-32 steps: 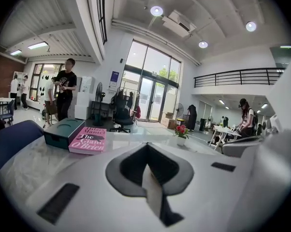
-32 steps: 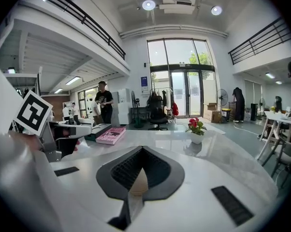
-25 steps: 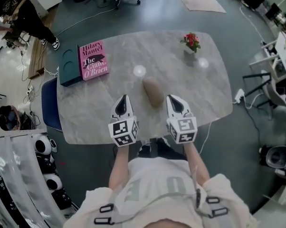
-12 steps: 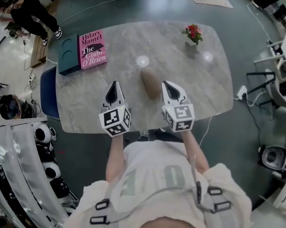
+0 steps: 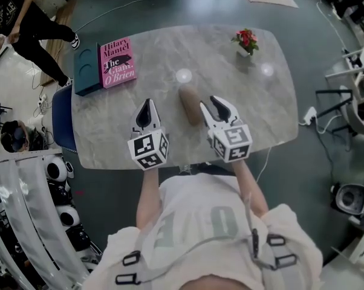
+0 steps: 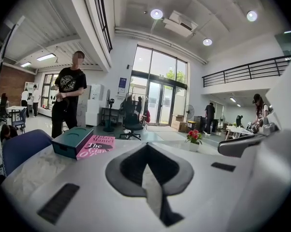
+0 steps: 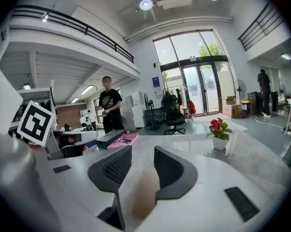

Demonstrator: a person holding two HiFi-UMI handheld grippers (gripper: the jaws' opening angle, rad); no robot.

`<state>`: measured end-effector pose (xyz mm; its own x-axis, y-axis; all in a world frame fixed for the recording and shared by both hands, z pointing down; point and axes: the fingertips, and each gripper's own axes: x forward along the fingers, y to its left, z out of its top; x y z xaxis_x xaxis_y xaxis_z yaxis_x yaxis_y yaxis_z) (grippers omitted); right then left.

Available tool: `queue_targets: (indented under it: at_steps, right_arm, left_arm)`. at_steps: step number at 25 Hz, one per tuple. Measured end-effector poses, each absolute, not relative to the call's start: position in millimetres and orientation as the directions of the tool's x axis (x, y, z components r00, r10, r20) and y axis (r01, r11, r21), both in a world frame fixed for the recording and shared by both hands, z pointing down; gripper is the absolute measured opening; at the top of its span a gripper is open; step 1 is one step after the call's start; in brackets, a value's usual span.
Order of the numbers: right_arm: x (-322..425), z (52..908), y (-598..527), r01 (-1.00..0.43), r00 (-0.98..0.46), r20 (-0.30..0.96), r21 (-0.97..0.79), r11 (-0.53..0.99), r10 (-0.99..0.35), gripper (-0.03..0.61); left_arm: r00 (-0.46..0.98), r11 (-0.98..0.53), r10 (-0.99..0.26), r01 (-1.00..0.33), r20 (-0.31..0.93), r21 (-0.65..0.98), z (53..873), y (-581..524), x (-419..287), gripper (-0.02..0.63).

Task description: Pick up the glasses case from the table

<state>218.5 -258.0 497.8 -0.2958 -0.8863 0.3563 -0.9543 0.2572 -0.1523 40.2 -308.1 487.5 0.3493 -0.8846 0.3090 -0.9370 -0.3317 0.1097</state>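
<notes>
Glasses case (image 5: 190, 106): tan, oblong, lying flat near the middle of the grey marbled surface (image 5: 139, 41), long axis pointing away from the person. In the head view it sits between the two tools, well clear of the left one and just beside the right one. Right tool (image 5: 213, 106): jaws have just been opening and now stand apart. The right gripper view shows the case (image 7: 145, 192) through the gap, low and ahead of the tips (image 7: 141, 151), with neither pad pressing on it; it is not held. Left tool (image 5: 147, 104): jaws closed tip to tip, nothing between them, confirmed in the left gripper view (image 6: 146, 146). It hovers over bare surface. Far left corner: pink book (image 5: 117, 70) lying flat, touching a teal box (image 5: 85, 71) on its left. Far right: small white pot with red flowers (image 5: 246, 41), upright. A blue chair (image 5: 61, 125) stands at the surface's left edge. A person in black (image 5: 25, 17) stands on the floor beyond.
</notes>
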Motion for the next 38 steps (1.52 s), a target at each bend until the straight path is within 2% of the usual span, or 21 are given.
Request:
queue_targets:
  at_steps: [1, 3, 4, 7, 18, 23, 30, 38]
  right_arm:
    - [218, 497, -259, -0.948, -0.310, 0.341, -0.179, 0.262, -0.888, 0.155]
    - [219, 496, -262, -0.939, -0.319, 0.323, -0.238, 0.249, -0.891, 0.259]
    - [221, 498, -264, -0.937, -0.311, 0.329, -0.261, 0.231, -0.891, 0.340]
    - [221, 509, -267, -0.940, -0.301, 0.381, -0.273, 0.205, -0.874, 0.417]
    - [200, 515, -271, -0.938, -0.324, 0.401, -0.256, 0.234, -0.857, 0.425]
    - [193, 537, -284, -0.953, -0.302, 0.531, -0.181, 0.241, -0.792, 0.423]
    - [192, 577, -309, -0.958, -0.272, 0.642, -0.249, 0.140, -0.717, 0.423]
    - [197, 650, -319, -0.986, -0.157, 0.820, -0.099, 0.134, -0.550, 0.423]
  left_arm:
    - [0.350, -0.332, -0.885, -0.937, 0.308, 0.111, 488, -309, 41, 0.003]
    - [0.350, -0.332, -0.884, -0.937, 0.309, 0.111, 488, -309, 42, 0.003]
    - [0.350, -0.332, -0.884, -0.937, 0.309, 0.111, 488, -309, 43, 0.003]
    - [0.352, -0.334, -0.885, -0.936, 0.306, 0.111, 488, -309, 48, 0.003]
    - [0.337, -0.319, -0.891, -0.941, 0.304, 0.109, 486, -308, 43, 0.003]
    - [0.331, -0.310, -0.891, -0.944, 0.310, 0.116, 490, -304, 41, 0.003]
    - [0.319, -0.292, -0.882, -0.948, 0.347, 0.131, 506, -301, 36, 0.003]
    - [0.296, -0.257, -0.875, -0.954, 0.384, 0.151, 522, -293, 30, 0.003]
